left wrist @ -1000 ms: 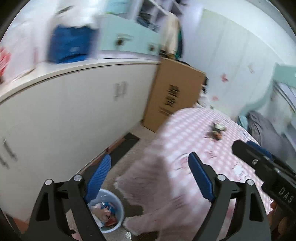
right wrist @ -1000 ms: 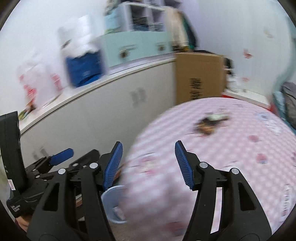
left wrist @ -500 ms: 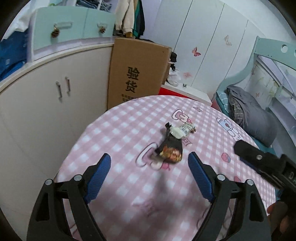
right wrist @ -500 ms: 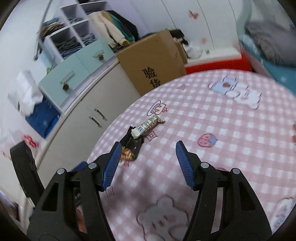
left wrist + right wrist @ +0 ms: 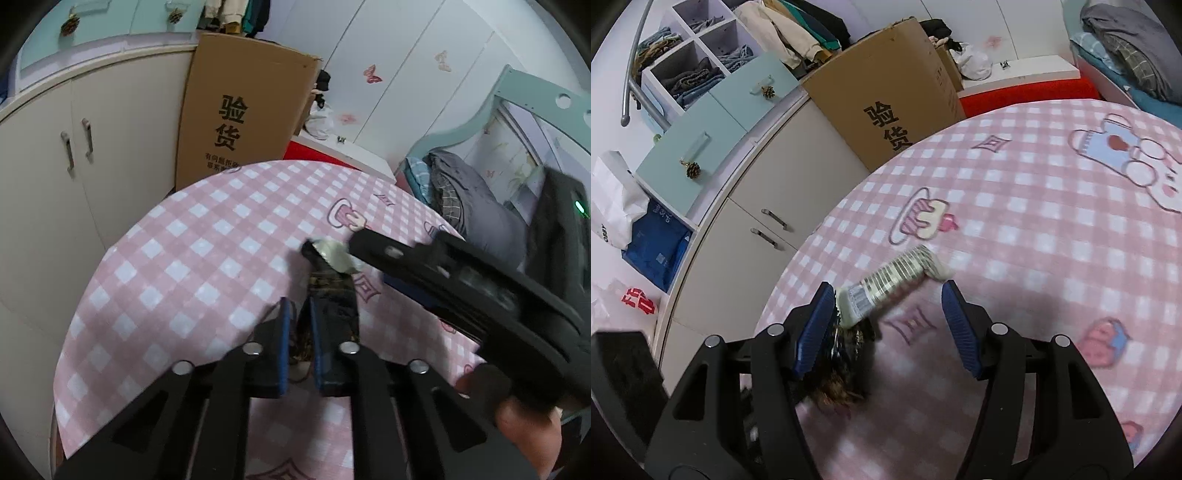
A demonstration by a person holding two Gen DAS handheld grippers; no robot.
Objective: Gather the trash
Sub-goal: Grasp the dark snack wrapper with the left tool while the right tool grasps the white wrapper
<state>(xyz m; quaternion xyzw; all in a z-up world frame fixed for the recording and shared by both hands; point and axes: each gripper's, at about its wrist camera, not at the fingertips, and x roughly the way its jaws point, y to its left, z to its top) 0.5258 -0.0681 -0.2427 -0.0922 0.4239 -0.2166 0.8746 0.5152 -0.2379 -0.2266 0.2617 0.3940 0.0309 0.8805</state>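
Observation:
A dark crinkled snack wrapper (image 5: 332,295) lies on the pink checked tablecloth (image 5: 207,258). My left gripper (image 5: 299,317) is shut on its near edge. A white and silver wrapper (image 5: 897,277) lies across the dark wrapper's far end; it also shows in the left wrist view (image 5: 334,254). My right gripper (image 5: 890,302) is open around the white wrapper, low over the cloth, with its left finger (image 5: 818,317) against the dark wrapper (image 5: 842,376). The right gripper's body (image 5: 461,280) crosses the left wrist view at right.
A cardboard box (image 5: 240,107) and cream cabinets (image 5: 81,147) stand beyond the table's far-left edge. A bed with grey bedding (image 5: 476,206) is at right. A blue bag (image 5: 657,251) and a white bag (image 5: 613,206) sit on a shelf at left.
Both grippers came down onto the wrappers. My left gripper went from open to shut on the dark wrapper. My right gripper moved in around the white wrapper, still open.

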